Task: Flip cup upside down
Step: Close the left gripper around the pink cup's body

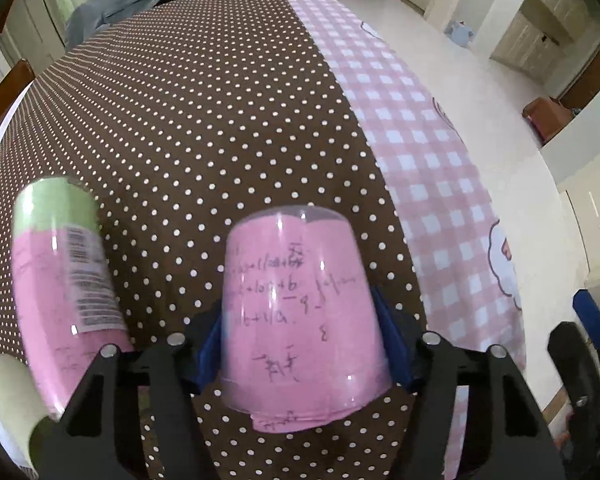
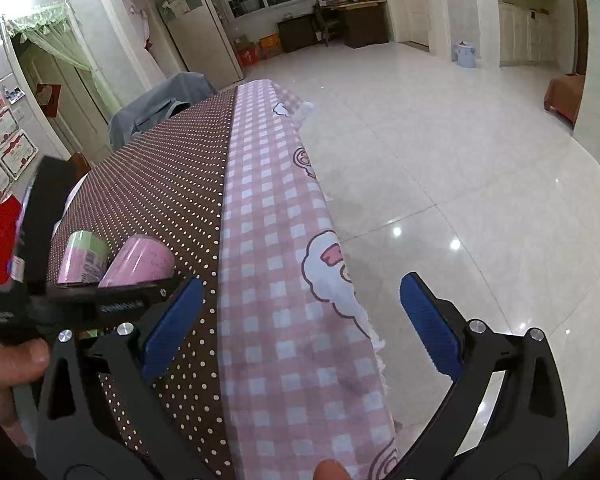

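Cup position: the pink cup (image 1: 300, 312) sat between the left gripper's (image 1: 302, 344) blue pads, closed end up, mouth toward the dotted tablecloth (image 1: 204, 112).
Left gripper: clamped on the cup.
Right gripper (image 2: 300, 336): jaws spread, holding nothing, to the right over the checked cloth (image 2: 284, 320).
Obstruction: 1 second cup (image 1: 60, 280) stood just left.
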A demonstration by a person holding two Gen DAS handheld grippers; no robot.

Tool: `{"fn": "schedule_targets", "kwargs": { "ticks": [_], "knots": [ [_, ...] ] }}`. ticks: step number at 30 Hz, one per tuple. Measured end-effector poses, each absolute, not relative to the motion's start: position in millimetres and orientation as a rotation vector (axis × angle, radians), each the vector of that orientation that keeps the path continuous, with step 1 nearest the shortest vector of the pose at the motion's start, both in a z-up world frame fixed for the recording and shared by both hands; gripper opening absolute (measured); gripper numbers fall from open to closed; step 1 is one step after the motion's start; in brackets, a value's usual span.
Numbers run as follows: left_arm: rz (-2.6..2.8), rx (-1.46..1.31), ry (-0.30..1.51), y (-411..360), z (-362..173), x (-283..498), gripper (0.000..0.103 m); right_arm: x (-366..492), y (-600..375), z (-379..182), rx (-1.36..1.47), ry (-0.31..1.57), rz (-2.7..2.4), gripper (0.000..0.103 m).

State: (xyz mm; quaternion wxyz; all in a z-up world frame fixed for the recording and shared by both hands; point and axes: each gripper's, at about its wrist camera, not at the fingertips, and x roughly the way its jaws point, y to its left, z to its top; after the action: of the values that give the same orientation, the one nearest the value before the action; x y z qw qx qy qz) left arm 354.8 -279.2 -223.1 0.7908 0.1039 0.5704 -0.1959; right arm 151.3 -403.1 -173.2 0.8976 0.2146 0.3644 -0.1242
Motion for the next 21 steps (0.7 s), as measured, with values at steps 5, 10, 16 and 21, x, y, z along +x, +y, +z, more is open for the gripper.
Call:
{"fn": "schedule_targets", "kwargs": {
  "ticks": [5, 10, 16, 21],
  "knots": [
    [-0.441, 0.232, 1.222, -277.9, -221.1, 352.2, 0.063, 144.4, -403.3, -169.8, 0.447, 0.749, -0.269, 0.097],
    [-0.472, 0.230, 1.205, -259.2, -210.0, 330.8, 0.063, 137.0, -399.6, -164.3, 0.448, 0.739, -0.276, 0.097],
    [-0.503, 0.225, 1.147, -237.2, -184.1, 299.3, 0.063, 125.3, -385.9, -152.6, 0.436, 0.720, -0.267, 0.097],
    [-0.521, 0.220, 1.094, -204.5, -158.0, 265.4, 0.063, 112.7, -365.1, -140.5, 0.425, 0.696, -0.234, 0.097]
  ]
}}
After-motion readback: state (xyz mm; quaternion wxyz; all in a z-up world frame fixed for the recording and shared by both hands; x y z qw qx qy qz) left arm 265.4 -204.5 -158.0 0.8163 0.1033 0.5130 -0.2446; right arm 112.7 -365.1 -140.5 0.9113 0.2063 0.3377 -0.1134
